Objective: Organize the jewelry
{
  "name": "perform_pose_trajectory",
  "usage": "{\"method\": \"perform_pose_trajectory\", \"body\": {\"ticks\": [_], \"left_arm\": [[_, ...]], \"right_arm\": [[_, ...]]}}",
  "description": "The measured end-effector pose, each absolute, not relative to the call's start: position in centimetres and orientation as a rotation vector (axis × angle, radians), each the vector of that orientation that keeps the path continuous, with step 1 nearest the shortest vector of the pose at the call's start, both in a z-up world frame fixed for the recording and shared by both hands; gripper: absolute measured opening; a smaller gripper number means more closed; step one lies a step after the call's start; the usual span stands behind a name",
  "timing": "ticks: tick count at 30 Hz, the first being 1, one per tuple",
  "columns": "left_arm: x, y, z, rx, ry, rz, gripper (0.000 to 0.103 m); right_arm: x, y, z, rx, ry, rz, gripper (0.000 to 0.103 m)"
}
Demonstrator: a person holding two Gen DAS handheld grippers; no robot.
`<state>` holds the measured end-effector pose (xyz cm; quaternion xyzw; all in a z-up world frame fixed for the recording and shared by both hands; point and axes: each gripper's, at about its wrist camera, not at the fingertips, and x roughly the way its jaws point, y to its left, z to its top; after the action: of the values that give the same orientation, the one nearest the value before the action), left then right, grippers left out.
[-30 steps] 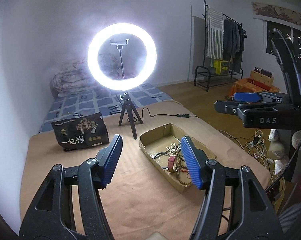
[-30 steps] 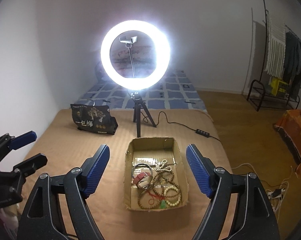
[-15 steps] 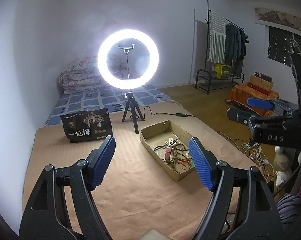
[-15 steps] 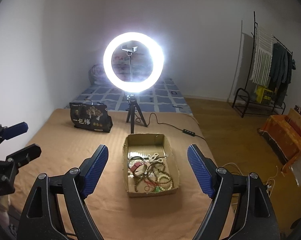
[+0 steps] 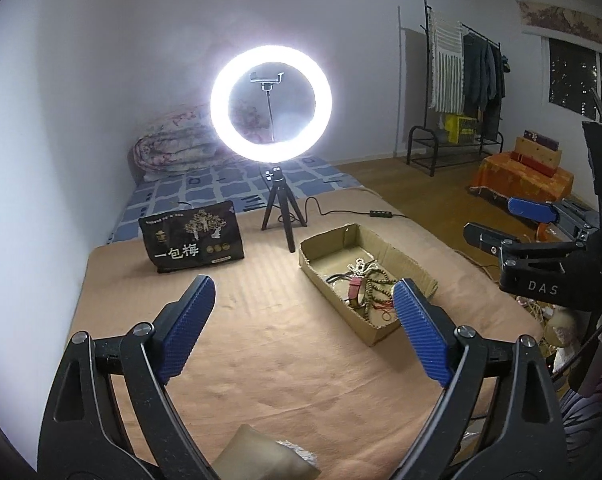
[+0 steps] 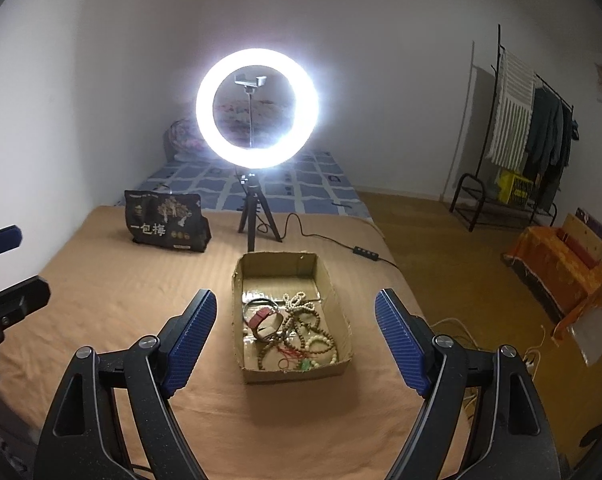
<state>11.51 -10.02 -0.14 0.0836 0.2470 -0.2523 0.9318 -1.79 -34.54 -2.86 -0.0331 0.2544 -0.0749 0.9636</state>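
A shallow cardboard box (image 6: 279, 268) sits on the tan bed cover (image 6: 121, 304). In it lies a tangle of jewelry (image 6: 297, 332): bead bracelets, a red strap, a dark bangle. The box also shows in the left wrist view (image 5: 405, 258), with the jewelry (image 5: 365, 286) inside. My right gripper (image 6: 295, 338) is open and empty, held above and before the box. My left gripper (image 5: 303, 330) is open and empty, to the left of the box. The right gripper shows at the right edge of the left wrist view (image 5: 513, 220).
A lit ring light (image 6: 257, 108) on a small tripod (image 6: 255, 216) stands behind the box, its cable (image 6: 341, 244) trailing right. A black snack bag (image 6: 167, 222) stands at back left. A small beige pad (image 5: 261, 456) lies near the front edge. Clothes rack (image 6: 525, 128) stands far right.
Both grippers have pulled back and risen away from the box, so it looks smaller and farther. Both stay open and empty.
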Motion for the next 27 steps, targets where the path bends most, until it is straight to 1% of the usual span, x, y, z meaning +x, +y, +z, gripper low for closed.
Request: {"method": "perform_pose_trajectory", "body": {"ticks": [12,27], "left_arm": [[11.9,-10.1,-0.7,0.174,0.532,-0.495,0.093],[12.0,-10.2,-0.3,0.169,0.518,-0.498,0.094]], "right_arm": [[-1.4,-35.3,-3.7,-0.062,0.523,-0.192,0.082],[-1.2,-35.4,-3.9,-0.06,0.527,-0.197,0.082]]}}
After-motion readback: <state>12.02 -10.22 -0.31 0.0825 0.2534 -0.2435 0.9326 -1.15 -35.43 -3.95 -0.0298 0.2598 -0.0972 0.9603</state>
